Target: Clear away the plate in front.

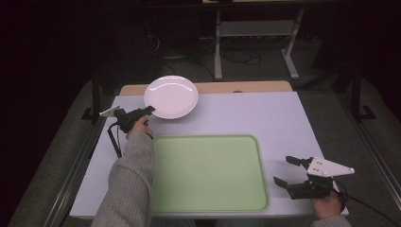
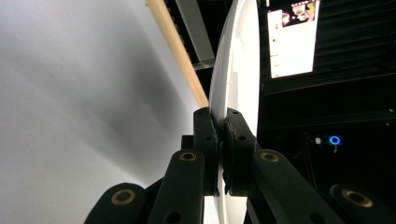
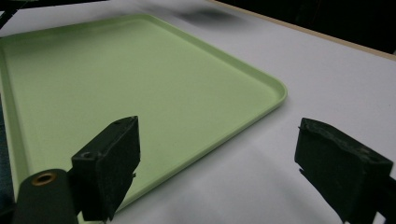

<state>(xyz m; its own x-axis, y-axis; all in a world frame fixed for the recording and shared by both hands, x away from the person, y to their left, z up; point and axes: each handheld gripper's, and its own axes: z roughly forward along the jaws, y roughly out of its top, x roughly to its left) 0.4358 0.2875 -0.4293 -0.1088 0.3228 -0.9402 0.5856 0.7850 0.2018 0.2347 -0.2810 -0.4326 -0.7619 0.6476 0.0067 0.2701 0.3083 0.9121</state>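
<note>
A white round plate (image 1: 171, 96) is at the far left of the white table, lifted at its near-left rim. My left gripper (image 1: 149, 110) is shut on that rim; in the left gripper view the plate (image 2: 236, 65) runs edge-on between the two black pads (image 2: 206, 135). A pale green tray (image 1: 208, 172) lies flat and empty at the near middle of the table. My right gripper (image 1: 287, 171) is open just right of the tray, low over the table. In the right gripper view its jaws stand wide apart with the tray's corner (image 3: 275, 91) between them and nothing held.
A wooden strip (image 1: 236, 87) edges the table's far side. Beyond it stand a metal frame's legs (image 1: 218, 52) and cables on a dark floor. Black rails (image 1: 96, 94) run along both sides of the table. A lit screen (image 2: 293, 37) hangs behind the plate.
</note>
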